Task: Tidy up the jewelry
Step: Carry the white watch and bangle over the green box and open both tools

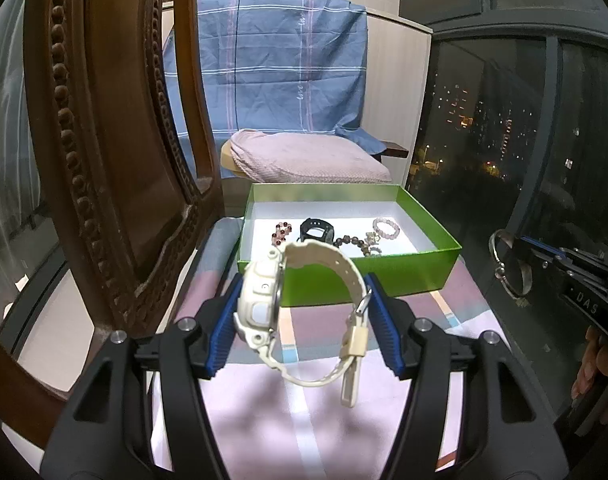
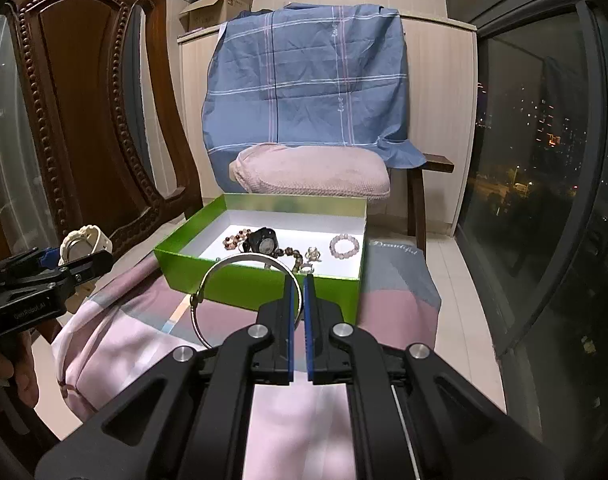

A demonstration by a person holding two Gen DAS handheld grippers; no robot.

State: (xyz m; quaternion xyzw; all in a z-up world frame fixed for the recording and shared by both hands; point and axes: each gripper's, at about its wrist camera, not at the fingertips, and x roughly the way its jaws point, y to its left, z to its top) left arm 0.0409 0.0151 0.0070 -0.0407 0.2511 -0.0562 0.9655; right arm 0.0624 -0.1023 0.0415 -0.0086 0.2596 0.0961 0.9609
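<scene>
Jewelry box (image 2: 260, 284): green, open, holding beads.
Left tool (image 1: 302, 312): clamped on cream watch (image 1: 264, 300).
Right tool (image 2: 300, 308): pinching silver bangle (image 2: 224, 268).

Watch (image 1: 304, 304): matt cream plastic, metal buckle. Bangle (image 2: 240, 300): polished metal. Box (image 2: 260, 284): glossy green card, white inside. Chair (image 2: 88, 100): carved varnished wood. Cover (image 2: 136, 344): soft cloth.

Home balcony room, carved wooden chair (image 2: 92, 92), night-city window (image 2: 535, 168)

An open box (image 2: 260, 284) sits on a cloth-covered worktop (image 2: 144, 320), holding bracelets and a watch (image 2: 264, 243). Behind it stands a cushioned chair (image 2: 311, 176); a carved chair (image 2: 84, 100) stands left.
</scene>
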